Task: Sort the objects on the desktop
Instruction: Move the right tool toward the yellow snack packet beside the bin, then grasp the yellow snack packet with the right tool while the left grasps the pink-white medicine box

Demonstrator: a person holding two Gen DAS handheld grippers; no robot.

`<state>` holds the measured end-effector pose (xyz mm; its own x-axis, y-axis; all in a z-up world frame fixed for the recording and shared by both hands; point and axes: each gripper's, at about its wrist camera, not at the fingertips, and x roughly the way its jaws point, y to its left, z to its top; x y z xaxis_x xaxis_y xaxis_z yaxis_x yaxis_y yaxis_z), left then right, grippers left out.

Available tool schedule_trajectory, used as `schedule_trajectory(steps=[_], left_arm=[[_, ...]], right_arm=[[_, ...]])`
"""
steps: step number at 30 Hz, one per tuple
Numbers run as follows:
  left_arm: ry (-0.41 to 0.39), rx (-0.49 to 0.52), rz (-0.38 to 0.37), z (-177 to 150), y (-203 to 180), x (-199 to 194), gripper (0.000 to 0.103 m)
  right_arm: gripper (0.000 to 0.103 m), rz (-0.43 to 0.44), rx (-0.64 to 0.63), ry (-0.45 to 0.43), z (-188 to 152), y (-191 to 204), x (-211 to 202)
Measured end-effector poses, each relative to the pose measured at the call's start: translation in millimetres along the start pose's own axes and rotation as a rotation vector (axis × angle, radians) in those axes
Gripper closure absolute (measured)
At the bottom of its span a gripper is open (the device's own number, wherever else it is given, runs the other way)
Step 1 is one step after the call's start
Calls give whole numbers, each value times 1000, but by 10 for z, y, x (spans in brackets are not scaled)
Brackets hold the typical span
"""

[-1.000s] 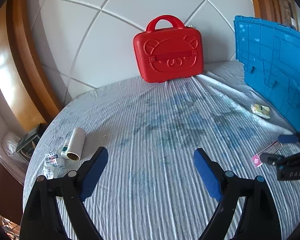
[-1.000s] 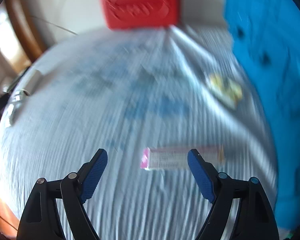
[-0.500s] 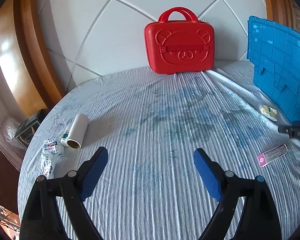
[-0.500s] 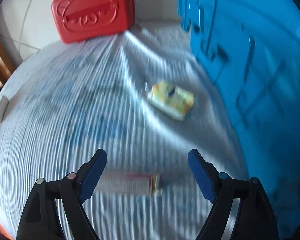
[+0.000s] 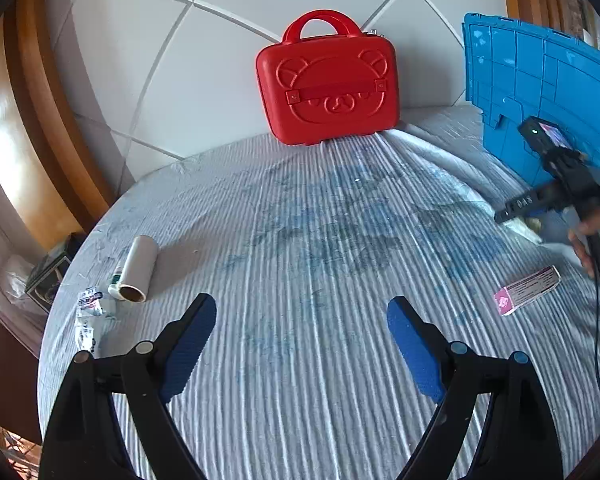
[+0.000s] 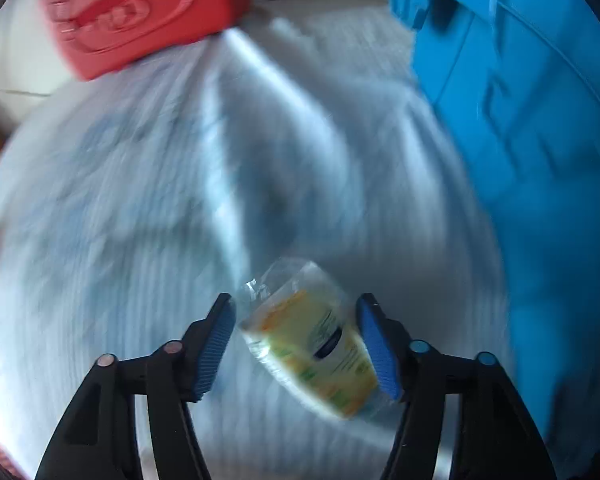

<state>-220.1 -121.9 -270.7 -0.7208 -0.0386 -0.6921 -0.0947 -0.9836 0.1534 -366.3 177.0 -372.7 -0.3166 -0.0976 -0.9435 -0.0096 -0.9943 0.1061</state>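
A yellow packet in clear wrap (image 6: pixel 316 344) lies on the striped tablecloth (image 6: pixel 140 200), beside the blue crate (image 6: pixel 520 120). My right gripper (image 6: pixel 296 308) points steeply down over the packet, which sits between its closing jaws. The right pad is at the packet's edge, and a narrow gap still shows by the left pad. In the left wrist view a hand (image 5: pixel 596 232) holds the right tool's black body (image 5: pixel 560 176) in front of the crate (image 5: pixel 540 92). My left gripper (image 5: pixel 302 320) hovers open above bare cloth with nothing between its fingers.
A pink-and-white box (image 5: pixel 528 290) lies at the right. A white roll (image 5: pixel 136 270) and small wrapped packets (image 5: pixel 90 308) lie near the left table edge. The red bear-face case (image 5: pixel 328 84) stands against the wall at the back.
My right gripper has swept from above the pink box to the yellow packet by the crate, and its jaws have narrowed around the packet. The left gripper has stayed open and almost still.
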Motion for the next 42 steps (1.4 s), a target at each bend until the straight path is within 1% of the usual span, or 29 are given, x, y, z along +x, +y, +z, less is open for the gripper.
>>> schedule_trajectory(steps=[2,3,6,8,10,11,13,14,16,17,18,20,21,23,25,26,27,28,30,31,33,35,37,38,39,40,42], left_arm=[[-9,3,-30,42,-64,41,15],[-14,16,-54,75,-126,72,15],[-16,100,-152,170,-381,196,15],[3,206,-231,230,-637,306,15],[-22,313,-256,283,-895,351,15],[-27,337,-270,311,-978,357,15],[-37,335,-322,367,-1068,347,15],[-37,327,-334,379,-1085,345,15],[-27,318,-336,375,-1122,355,15],[-27,294,-318,357,-1128,364,15],[-17,290,-316,336,-1135,373,15],[1,281,-327,286,-1141,393,15],[10,282,-339,255,-1148,396,15],[17,303,-374,189,-1181,398,15],[6,362,-412,112,-1254,392,15],[-2,399,-431,74,-1298,393,15],[-11,442,-464,40,-1350,399,15],[-21,488,-491,7,-1415,402,15],[-44,596,-542,-50,-1591,424,15],[-54,657,-577,-80,-1694,436,15],[-67,751,-634,-97,-1854,471,15],[-58,831,-698,-86,-2018,533,17],[-54,889,-758,-65,-2154,595,20],[-40,908,-786,-58,-2217,645,23],[-15,931,-817,-48,-2288,705,34],[-2,935,-860,-32,-2315,741,40],[30,924,-924,21,-2345,811,45]], right_arm=[[45,129,-32,-3,-408,168,-289],[45,134,-57,-29,-564,232,-439],[44,70,-78,-173,-824,236,-848],[43,53,-41,-196,-857,104,-916],[41,60,-31,-165,-934,-23,-867],[41,60,-39,-142,-971,-37,-802],[42,82,-106,-118,-1027,67,-682],[43,67,-164,-120,-1050,145,-643],[44,39,-266,-160,-1063,284,-638],[44,28,-311,-178,-1044,325,-631],[44,34,-334,-172,-1004,337,-593],[44,45,-354,-110,-925,332,-418],[44,21,-372,-82,-897,345,-320],[43,0,-412,-46,-894,377,-190],[44,-36,-429,-65,-928,364,-174],[47,-32,-416,-65,-928,343,-179],[61,-27,-386,-71,-922,300,-206],[72,-14,-350,-73,-918,242,-239],[76,26,-269,-73,-932,113,-293],[76,18,-245,-72,-960,63,-309],[76,-8,-243,-72,-1027,25,-324],[80,-27,-217,-69,-1064,-16,-359],[85,-25,-172,-68,-1076,-92,-393],[85,-30,-143,-68,-1115,-141,-428],[86,-36,-113,-69,-1159,-192,-470],[86,-42,-89,-71,-1191,-226,-506],[87,-81,-69,-76,-1271,-273,-586]])
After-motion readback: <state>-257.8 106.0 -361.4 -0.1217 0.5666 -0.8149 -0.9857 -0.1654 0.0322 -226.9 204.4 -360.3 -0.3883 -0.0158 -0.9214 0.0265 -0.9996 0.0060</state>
